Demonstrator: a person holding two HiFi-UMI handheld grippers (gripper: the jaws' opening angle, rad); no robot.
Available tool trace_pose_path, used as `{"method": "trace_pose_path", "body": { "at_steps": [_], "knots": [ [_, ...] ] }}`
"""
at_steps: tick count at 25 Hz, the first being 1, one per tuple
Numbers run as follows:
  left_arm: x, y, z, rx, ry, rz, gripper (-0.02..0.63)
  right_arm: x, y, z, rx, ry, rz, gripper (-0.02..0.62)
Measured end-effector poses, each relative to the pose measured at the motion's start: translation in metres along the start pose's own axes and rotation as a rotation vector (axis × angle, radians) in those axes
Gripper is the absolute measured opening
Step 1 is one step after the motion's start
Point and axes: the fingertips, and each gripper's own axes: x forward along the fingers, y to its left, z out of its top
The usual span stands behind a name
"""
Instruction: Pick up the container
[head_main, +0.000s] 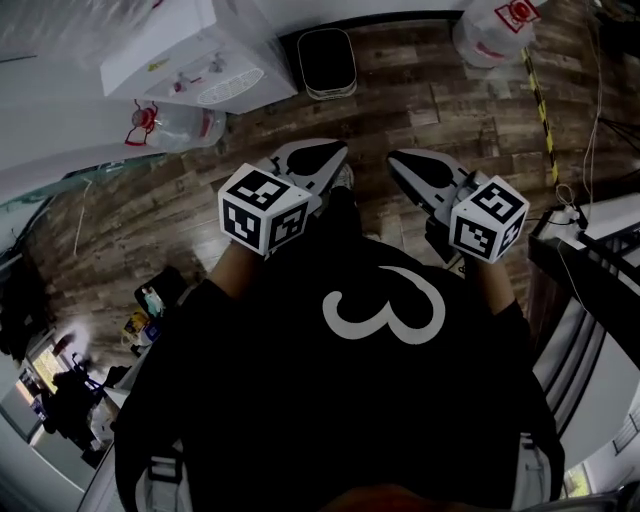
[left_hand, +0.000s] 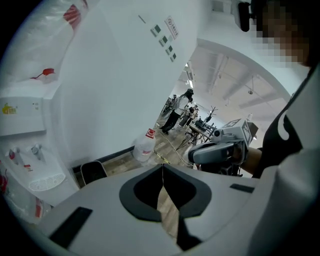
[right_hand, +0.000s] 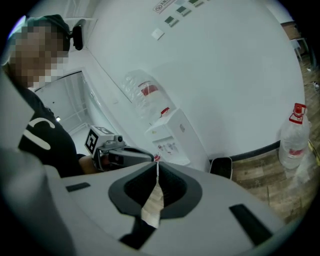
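**Hidden or unclear**
- Which vessel is the container: cannot tell. Three jugs are candidates, and neither gripper touches any of them.
- Person's legs and feet: covered by the black shirt (head_main: 385, 400) in the head view. The faces in both gripper views are masked.
- Bin (head_main: 327, 62): dark inside with a pale rim. Its contents can't be made out.
- Far end of the room (left_hand: 200, 125): standing people and laden tabletops, too small to itemise.
- Clutter below the left gripper at the head view's lower left (head_main: 150, 305): dim and unreadable.

**Surface and room**
- Floor (head_main: 400, 100): wood planks, running ahead of both grippers.
- Striped tape (head_main: 540, 100): yellow and black, on the floor ahead of the right gripper and to its right.
- Wall (left_hand: 125, 75): white, with a dark skirting, facing both grippers.
- Dispenser (head_main: 200, 60): white, against the wall, ahead and left of the left gripper.

**Containers**
- Jug one (head_main: 490, 35): clear with a red label, upright on the floor, well ahead of the right gripper.
- Jug two (head_main: 180, 125): clear with a red cap, on its side beside the dispenser, ahead and left of the left gripper.
- Jug three (right_hand: 142, 92): mounted on top of the dispenser.
- None shows a visible fill level.
- The bin stands at the wall between the two grippers' lines, well ahead.

**Grippers**
- Left gripper (head_main: 335, 150): jaws closed tip to tip, nothing between them.
- Right gripper (head_main: 400, 160): likewise closed and empty.
- Both are held in front of the chest, side by side but apart.
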Motion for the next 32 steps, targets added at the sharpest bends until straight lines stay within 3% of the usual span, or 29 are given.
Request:
{"method": "trace_pose_path", "body": {
  "at_steps": [6, 13, 18, 24, 29, 32],
  "knots": [
    [0.016, 0.059, 0.003, -0.053, 0.012, -0.017, 0.018, 0.053, -0.028, 0.012, 0.017, 0.051, 0.022, 0.028],
    [0.041, 0.114, -0.015, -0.033, 0.091, -0.024, 0.019, 0.096, -0.064, 0.001, 0.061, 0.107, 0.03, 0.029],
    [0.062, 0.149, -0.032, -0.031, 0.105, 0.012, 0.02, 0.123, -0.102, -0.017, 0.079, 0.164, 0.039, 0.029],
    [0.102, 0.195, -0.057, -0.035, 0.138, 0.09, 0.021, 0.153, -0.165, -0.051, 0.007, 0.295, 0.031, 0.029],
    [0.13, 0.245, -0.083, -0.088, 0.17, 0.176, 0.023, 0.174, -0.222, -0.086, -0.164, 0.448, 0.061, 0.031],
    [0.148, 0.27, -0.102, -0.131, 0.18, 0.237, 0.028, 0.184, -0.259, -0.098, -0.204, 0.487, 0.074, 0.04]
  ]
}}
